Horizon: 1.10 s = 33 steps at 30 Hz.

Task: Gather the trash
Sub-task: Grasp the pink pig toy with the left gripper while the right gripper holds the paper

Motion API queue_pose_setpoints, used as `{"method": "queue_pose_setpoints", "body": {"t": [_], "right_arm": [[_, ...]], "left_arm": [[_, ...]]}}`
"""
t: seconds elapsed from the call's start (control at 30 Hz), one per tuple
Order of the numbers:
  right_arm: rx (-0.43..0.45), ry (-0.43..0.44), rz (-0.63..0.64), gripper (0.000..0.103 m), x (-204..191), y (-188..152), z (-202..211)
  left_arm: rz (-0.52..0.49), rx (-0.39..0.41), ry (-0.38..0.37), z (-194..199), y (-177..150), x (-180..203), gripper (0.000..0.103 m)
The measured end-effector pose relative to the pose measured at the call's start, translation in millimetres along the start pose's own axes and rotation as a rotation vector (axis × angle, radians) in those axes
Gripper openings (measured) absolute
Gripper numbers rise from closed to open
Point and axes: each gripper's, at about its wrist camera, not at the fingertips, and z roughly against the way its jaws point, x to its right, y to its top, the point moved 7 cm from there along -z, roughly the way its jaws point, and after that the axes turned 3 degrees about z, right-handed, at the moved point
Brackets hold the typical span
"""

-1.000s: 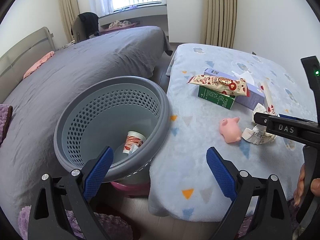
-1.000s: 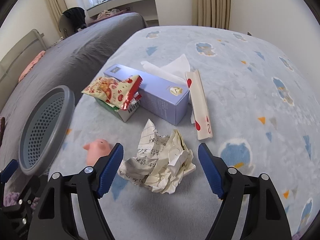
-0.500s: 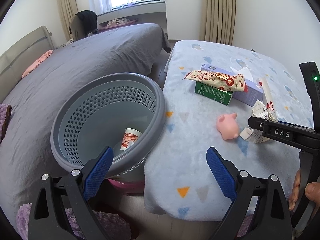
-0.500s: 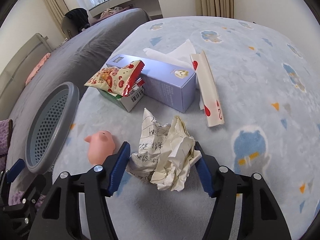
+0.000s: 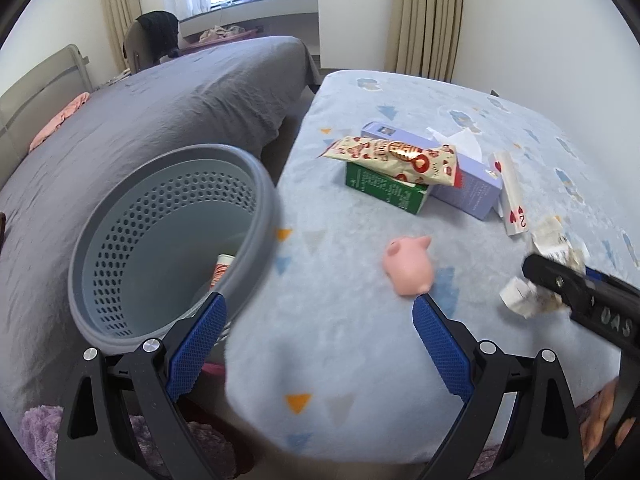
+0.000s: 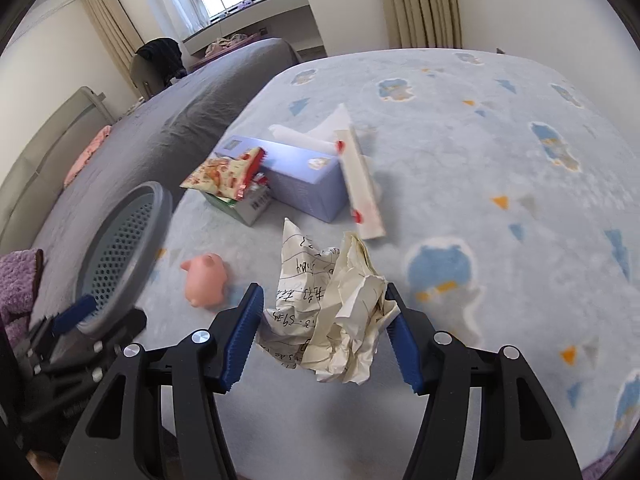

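Observation:
My right gripper [image 6: 324,332] is shut on a crumpled ball of written paper [image 6: 336,304] and holds it just above the blue blanket; it also shows in the left wrist view [image 5: 536,280]. My left gripper [image 5: 320,344] is open and empty, at the table's near edge beside the grey perforated basket [image 5: 256,184]. A paper cup [image 5: 222,266] lies inside the basket. A snack wrapper [image 5: 396,156] lies on a green box [image 5: 384,192].
A purple tissue box [image 6: 296,172], a long paper sleeve with red hearts [image 6: 360,184] and a pink pig toy [image 6: 204,280] lie on the blanket-covered table [image 6: 480,160]. A grey bed [image 5: 160,100] is to the left, behind the basket.
My right gripper has closed on the crumpled paper and lifted it slightly. The left gripper has shifted right, toward the table; the basket now sits further left in its view.

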Motion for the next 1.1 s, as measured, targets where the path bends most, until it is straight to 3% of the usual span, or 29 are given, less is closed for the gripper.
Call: {"method": "queue_pose_setpoints", "body": {"t": [0.27,0.53,0.6,0.73,0.8,0.83,1.1], "right_arm": [[0.022,-0.007,-0.041,0.059,31,-7,16],[0.029,0.038,-0.085,0.059,47,-5,18],[0.026,0.048,-0.089,0.059,49,-5,17],[0.016,0.065,-0.096,0.059,50,-6,14],[0.015,0.073,-0.097,0.059,49,-6,14],[0.016,0.077,-0.096,0.059,49,-6,14],[0.013,0.076,-0.078,0.059,43,-7,13]], "left_arm": [[-0.020,-0.035,-0.025,-27,11,39,0.092],[-0.021,-0.061,-0.010,-51,14,55,0.092],[-0.018,-0.065,-0.005,-55,14,56,0.088],[-0.018,-0.113,-0.021,-64,8,59,0.057],[-0.011,-0.109,-0.030,-65,7,59,0.050],[-0.016,-0.108,-0.042,-63,7,60,0.036],[-0.018,-0.090,-0.066,-45,5,53,0.033]]}}
